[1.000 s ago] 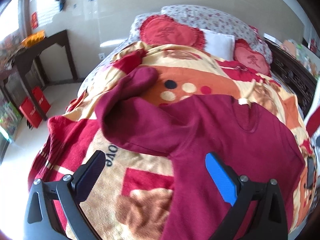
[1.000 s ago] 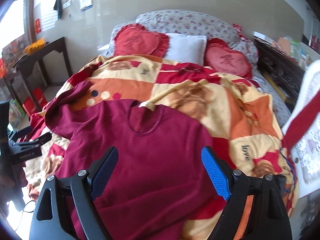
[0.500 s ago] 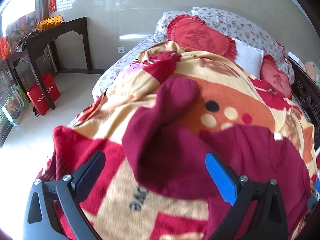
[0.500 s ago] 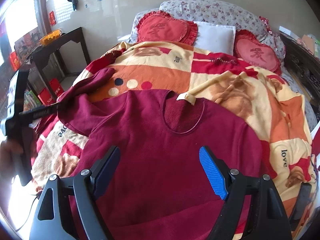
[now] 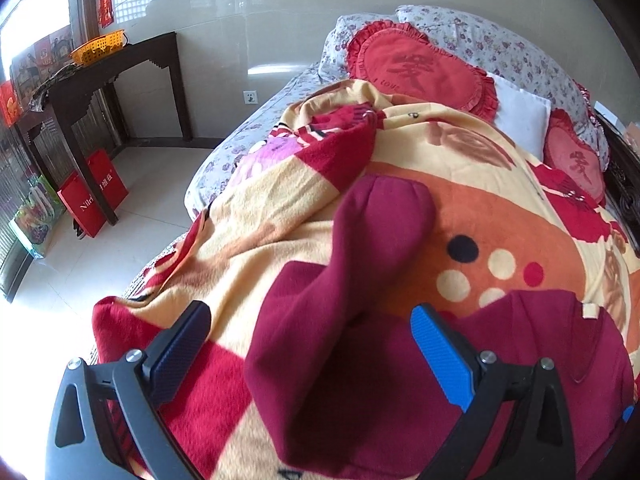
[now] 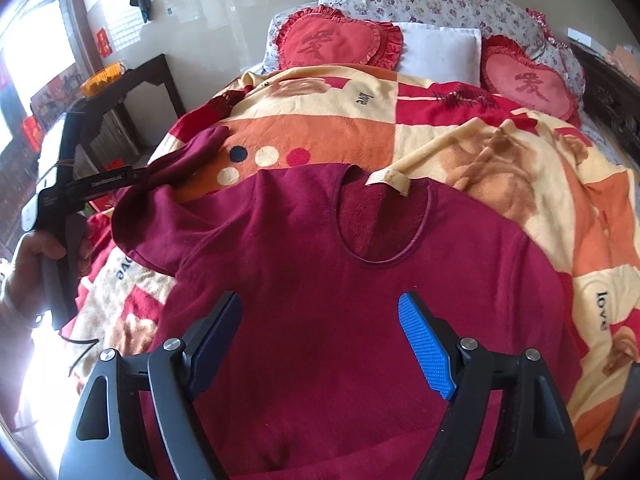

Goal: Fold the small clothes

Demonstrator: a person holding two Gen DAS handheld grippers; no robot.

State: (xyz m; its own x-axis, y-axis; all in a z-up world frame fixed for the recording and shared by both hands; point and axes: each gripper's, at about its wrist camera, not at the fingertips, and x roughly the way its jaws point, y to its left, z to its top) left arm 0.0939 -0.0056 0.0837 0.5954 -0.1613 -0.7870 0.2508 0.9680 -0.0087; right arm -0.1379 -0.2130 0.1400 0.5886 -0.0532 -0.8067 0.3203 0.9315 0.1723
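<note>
A dark red long-sleeved top (image 6: 320, 272) lies face up on a patterned blanket (image 6: 500, 152), neckline away from me. Its left sleeve (image 5: 376, 232) stretches up and left, bunched and creased. My left gripper (image 5: 310, 344) is open, its jaws astride the sleeve near the shoulder, holding nothing. In the right wrist view the left gripper (image 6: 132, 178) shows side-on at the sleeve. My right gripper (image 6: 320, 340) is open and empty above the top's chest. The right sleeve is hidden.
Red heart cushions (image 6: 332, 40) and a white pillow (image 6: 440, 52) lie at the bed's head. A dark side table (image 5: 100, 72) with an orange basket (image 5: 98, 46) and red bags (image 5: 94, 196) stands left of the bed. Dark wooden furniture (image 6: 608, 92) runs along the right.
My left gripper has moved left and forward along the sleeve, now facing the cuff. My right gripper has moved closer over the top's chest. Both stay open.
</note>
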